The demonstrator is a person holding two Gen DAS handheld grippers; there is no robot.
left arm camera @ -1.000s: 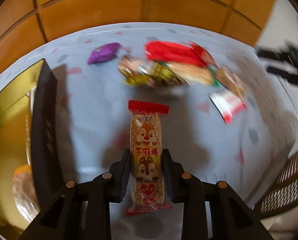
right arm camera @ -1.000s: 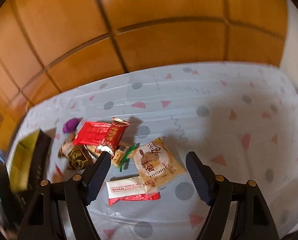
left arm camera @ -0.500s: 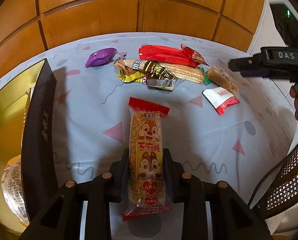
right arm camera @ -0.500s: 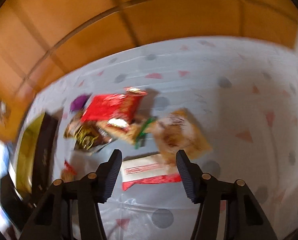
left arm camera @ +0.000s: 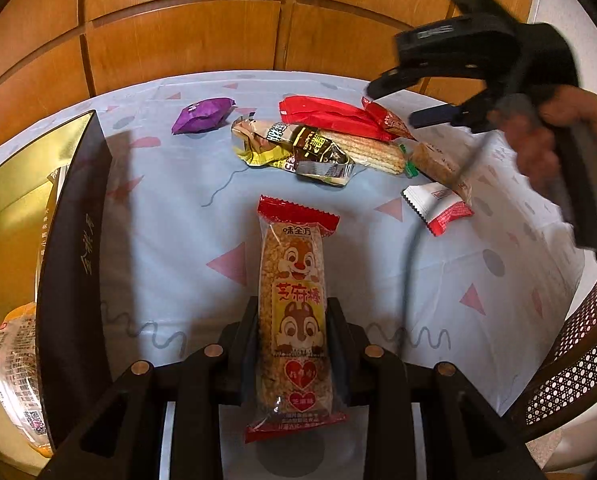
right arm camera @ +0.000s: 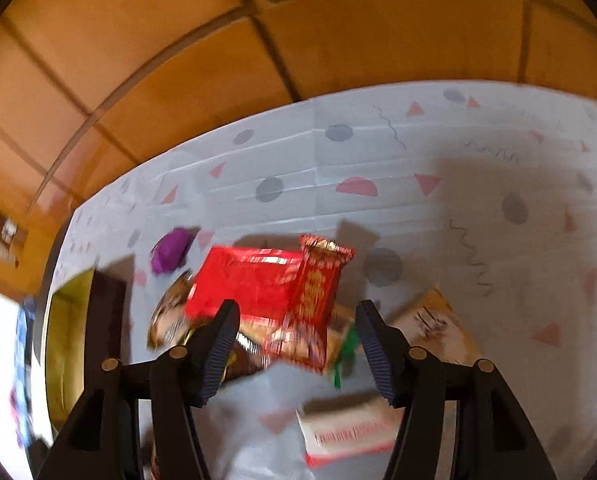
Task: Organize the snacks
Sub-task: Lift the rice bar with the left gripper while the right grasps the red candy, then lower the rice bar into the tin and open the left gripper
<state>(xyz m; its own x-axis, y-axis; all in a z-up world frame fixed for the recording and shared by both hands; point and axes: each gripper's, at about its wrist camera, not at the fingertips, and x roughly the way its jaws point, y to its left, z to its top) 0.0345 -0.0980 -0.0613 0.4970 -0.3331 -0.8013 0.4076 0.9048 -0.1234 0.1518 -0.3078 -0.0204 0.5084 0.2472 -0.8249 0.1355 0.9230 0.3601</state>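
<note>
left claw (left arm camera: 292, 320) is clamped on the squirrel bar (left arm camera: 294, 304), long axis pointing straight out, gold box (left arm camera: 14, 208) right beside it on the left, while right claw (right arm camera: 296, 344) hangs open over the snack pile (right arm camera: 258, 288) on the bench (right arm camera: 478, 184)

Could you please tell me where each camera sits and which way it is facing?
Left wrist: on the left gripper, looking across the table toward the wall; its fingers clamp a sesame bar; the right hand shows.
Right wrist: on the open right gripper, looking down at the snack pile.
Shared: purple packet, red packet, box.
</note>
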